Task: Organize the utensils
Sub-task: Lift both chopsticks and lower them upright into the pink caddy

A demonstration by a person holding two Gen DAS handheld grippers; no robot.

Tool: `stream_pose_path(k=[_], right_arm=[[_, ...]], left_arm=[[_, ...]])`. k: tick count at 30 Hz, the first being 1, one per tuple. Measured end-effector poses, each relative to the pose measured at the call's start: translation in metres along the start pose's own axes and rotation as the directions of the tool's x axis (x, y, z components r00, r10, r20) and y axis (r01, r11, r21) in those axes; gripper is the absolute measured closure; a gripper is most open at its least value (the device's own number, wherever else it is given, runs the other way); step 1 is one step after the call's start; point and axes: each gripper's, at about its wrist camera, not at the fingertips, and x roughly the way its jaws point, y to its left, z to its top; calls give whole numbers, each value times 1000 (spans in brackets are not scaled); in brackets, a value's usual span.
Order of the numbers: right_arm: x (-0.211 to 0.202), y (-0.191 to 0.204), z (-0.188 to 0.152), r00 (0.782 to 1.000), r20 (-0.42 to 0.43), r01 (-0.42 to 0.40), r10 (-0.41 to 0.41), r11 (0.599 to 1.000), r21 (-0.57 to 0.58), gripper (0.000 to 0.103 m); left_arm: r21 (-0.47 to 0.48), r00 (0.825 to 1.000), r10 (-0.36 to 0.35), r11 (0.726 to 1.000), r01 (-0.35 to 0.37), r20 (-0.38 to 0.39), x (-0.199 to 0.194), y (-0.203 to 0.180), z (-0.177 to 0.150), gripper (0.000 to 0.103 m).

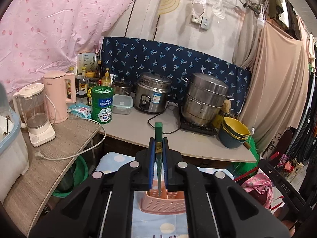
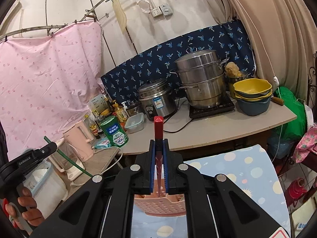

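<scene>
Chopsticks held above the pink basket point(image 1: 162, 204): our left gripper point(image 1: 158, 144) clamps the green chopstick point(image 1: 158, 136), right gripper point(image 2: 158, 144) the red chopstick point(image 2: 158, 130); next, we judge, lowering both in.

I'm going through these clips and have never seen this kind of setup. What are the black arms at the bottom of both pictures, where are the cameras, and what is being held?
No robot: a person carries two handheld grippers, each with its own fisheye camera looking along its fingers. The left gripper is shut on a green chopstick; the right gripper is shut on a red chopstick. Below both sits a pink basket on a blue dotted cloth. The person's hand holding the left gripper shows in the right view.
</scene>
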Motion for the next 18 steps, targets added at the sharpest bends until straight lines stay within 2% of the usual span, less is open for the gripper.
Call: stream_pose_path(k=[6, 18], right_arm=[[39, 0, -4, 999, -44, 2, -3, 1000, -7, 96], [94, -13, -46, 984, -178, 10, -8, 1000, 9, 96]], left_arm=[[20, 998, 26, 999, -25, -58, 41, -4, -8, 96], [17, 988, 40, 999, -38, -151, 86, 5, -42, 96]])
